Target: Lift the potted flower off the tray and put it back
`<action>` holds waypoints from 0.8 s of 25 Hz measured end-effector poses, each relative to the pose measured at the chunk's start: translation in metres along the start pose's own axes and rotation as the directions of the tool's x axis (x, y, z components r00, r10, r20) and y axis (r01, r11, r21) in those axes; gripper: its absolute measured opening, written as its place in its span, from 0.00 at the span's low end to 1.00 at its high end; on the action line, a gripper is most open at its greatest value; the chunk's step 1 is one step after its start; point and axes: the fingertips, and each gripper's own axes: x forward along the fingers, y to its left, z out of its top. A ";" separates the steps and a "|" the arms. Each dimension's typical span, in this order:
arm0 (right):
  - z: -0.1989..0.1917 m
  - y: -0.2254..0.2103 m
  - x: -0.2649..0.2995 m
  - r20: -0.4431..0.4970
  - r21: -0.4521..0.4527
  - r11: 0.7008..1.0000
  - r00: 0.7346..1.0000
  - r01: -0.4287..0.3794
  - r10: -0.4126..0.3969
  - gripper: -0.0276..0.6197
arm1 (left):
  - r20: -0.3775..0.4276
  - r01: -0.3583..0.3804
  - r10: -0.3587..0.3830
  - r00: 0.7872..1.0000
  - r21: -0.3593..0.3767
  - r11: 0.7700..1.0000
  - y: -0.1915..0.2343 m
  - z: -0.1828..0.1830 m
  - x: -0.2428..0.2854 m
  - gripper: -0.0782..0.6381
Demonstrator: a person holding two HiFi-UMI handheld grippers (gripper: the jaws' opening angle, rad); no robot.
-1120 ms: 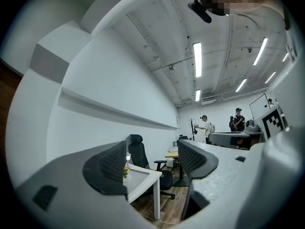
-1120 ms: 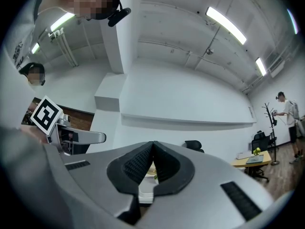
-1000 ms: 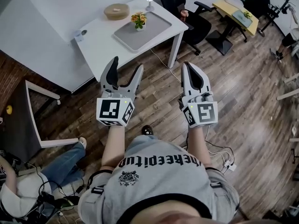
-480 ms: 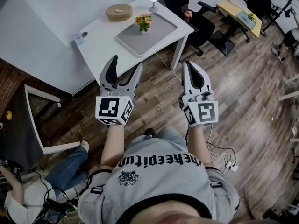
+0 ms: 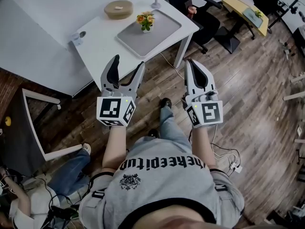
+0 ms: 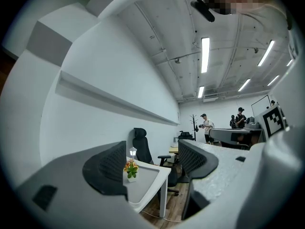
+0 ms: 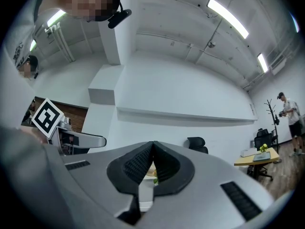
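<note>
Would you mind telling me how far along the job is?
Nothing looks done: the potted flower stands on the tray, untouched. In hand: nothing; the left gripper is open, the right gripper shut and empty, both short of the table. Approach, lift and return remain.

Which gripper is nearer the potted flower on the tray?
Left, slightly. The left gripper, jaws open, is held almost straight in front of the potted flower; the right gripper, jaws shut, sits off to its right. Both are well short of the table.
</note>
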 end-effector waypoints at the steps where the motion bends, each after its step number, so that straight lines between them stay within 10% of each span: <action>1: -0.001 -0.002 0.005 0.004 0.001 1.000 1.000 -0.003 0.003 0.05 | 0.001 -0.002 0.002 1.000 0.003 1.000 0.002 0.000 0.005 0.56; 20: -0.013 -0.086 0.154 0.040 0.008 0.998 0.997 -0.069 0.068 0.05 | 0.005 -0.049 0.049 0.999 0.015 0.999 0.059 0.005 0.155 0.56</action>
